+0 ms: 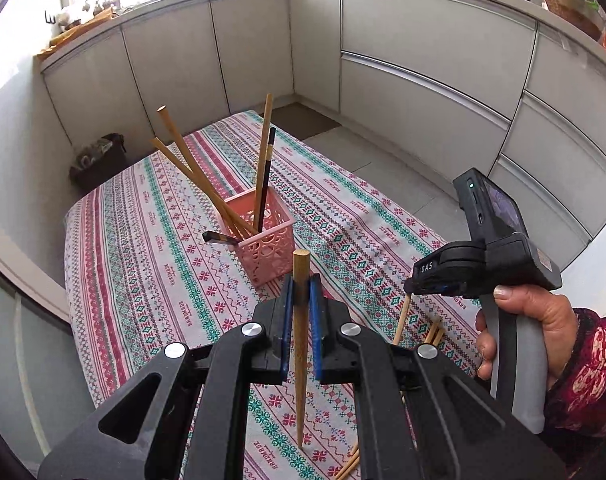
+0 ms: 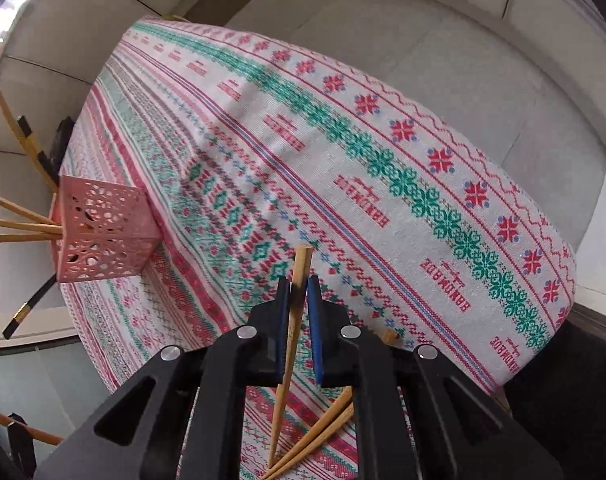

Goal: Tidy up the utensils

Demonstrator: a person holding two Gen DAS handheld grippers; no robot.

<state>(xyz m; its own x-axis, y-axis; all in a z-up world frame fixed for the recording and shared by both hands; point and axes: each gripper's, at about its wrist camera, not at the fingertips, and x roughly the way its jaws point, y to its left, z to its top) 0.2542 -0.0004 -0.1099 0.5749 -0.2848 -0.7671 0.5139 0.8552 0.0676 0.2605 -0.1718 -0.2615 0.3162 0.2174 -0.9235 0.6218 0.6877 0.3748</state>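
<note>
A pink perforated basket [image 1: 265, 240] stands on the patterned tablecloth [image 1: 151, 264] and holds several wooden and black chopsticks [image 1: 191, 168]. It also shows at the left of the right wrist view [image 2: 103, 232]. My left gripper [image 1: 301, 292] is shut on a brown wooden chopstick [image 1: 301, 360], held upright, tip down, just in front of the basket. My right gripper [image 2: 299, 296] is shut on a light bamboo chopstick [image 2: 289, 344], held above the cloth. The right gripper also shows in the left wrist view [image 1: 411, 286], to the right of the basket.
Loose bamboo chopsticks lie on the cloth below the right gripper [image 2: 319, 436] and show in the left wrist view [image 1: 433, 334]. Grey kitchen cabinets [image 1: 403, 48] ring the table. A dark bag [image 1: 99, 160] sits on the floor at the far left corner.
</note>
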